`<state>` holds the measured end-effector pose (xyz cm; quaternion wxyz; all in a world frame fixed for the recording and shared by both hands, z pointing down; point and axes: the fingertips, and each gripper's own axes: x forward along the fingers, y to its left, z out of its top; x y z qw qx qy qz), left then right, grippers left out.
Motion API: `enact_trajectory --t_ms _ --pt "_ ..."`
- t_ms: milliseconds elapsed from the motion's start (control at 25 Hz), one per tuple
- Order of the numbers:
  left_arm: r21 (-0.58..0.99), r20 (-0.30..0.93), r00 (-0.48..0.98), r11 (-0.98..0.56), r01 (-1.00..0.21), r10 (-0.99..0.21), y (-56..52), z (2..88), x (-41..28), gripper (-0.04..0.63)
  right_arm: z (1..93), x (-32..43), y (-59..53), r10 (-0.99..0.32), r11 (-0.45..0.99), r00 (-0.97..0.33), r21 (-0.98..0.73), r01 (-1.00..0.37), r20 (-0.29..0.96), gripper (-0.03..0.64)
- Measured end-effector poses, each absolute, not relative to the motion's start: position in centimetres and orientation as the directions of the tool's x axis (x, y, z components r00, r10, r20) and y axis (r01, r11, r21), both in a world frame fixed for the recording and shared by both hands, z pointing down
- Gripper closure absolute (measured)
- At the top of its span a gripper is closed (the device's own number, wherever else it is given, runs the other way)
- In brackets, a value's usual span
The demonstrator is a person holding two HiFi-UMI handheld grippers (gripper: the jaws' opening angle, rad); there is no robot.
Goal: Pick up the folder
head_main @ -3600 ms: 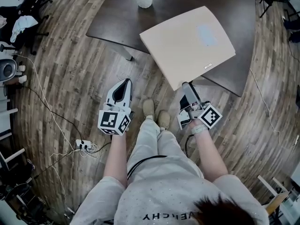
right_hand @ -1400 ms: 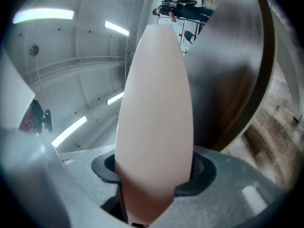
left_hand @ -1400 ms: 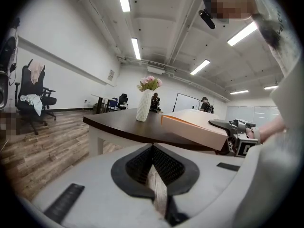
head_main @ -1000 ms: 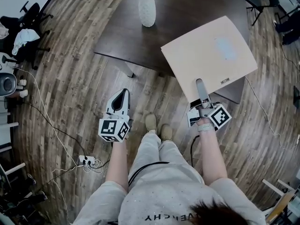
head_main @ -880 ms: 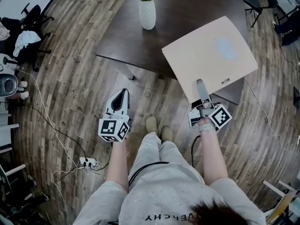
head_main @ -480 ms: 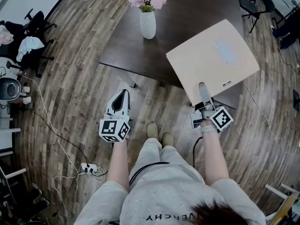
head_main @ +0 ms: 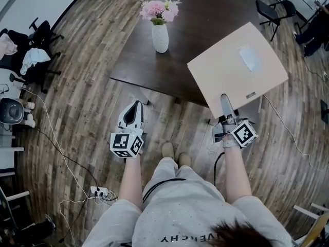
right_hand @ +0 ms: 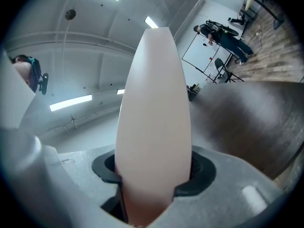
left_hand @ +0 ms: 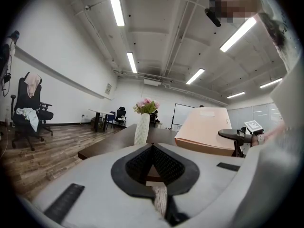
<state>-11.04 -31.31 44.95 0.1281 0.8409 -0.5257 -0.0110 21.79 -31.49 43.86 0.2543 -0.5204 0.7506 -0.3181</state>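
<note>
Your right claw [head_main: 224,98] is clamped on the near edge of the folder [head_main: 237,66], its jaws partly spread with their pads pressing both faces. In the right gripper view the folder [right_hand: 152,118] fills the gap between the jaws as a pale peach slab seen edge-on. From your head view the folder lies broad and flat ahead of your right hand, overlapping the near right corner of the dark table [head_main: 200,14]. There is a small label by its near edge. Your left claw [head_main: 134,108] is out over the wooden floor [head_main: 77,96], just short of the table's near edge. Its tips are together with nothing between them. A white vase [head_main: 160,36] of pink flowers [head_main: 160,9] stands upright on the table, well apart from the folder. Office chairs [head_main: 36,45] stand off to the left.
</note>
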Motion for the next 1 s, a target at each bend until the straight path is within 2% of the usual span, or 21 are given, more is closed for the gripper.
enact_trajectory --t_ms 200,1000 --pt "0.217 0.092 0.442 -0.415 -0.884 -0.892 -31.5 43.4 -11.2 0.597 43.0 22.8 -30.8 -0.956 0.230 -0.293 -0.679 -0.697 -0.023 0.360" --pt "0.200 0.027 0.442 -0.429 -0.881 -0.896 -31.3 39.4 -11.7 0.597 38.5 24.3 -29.1 -0.971 0.223 -0.234 -0.504 -0.834 -0.042 0.362"
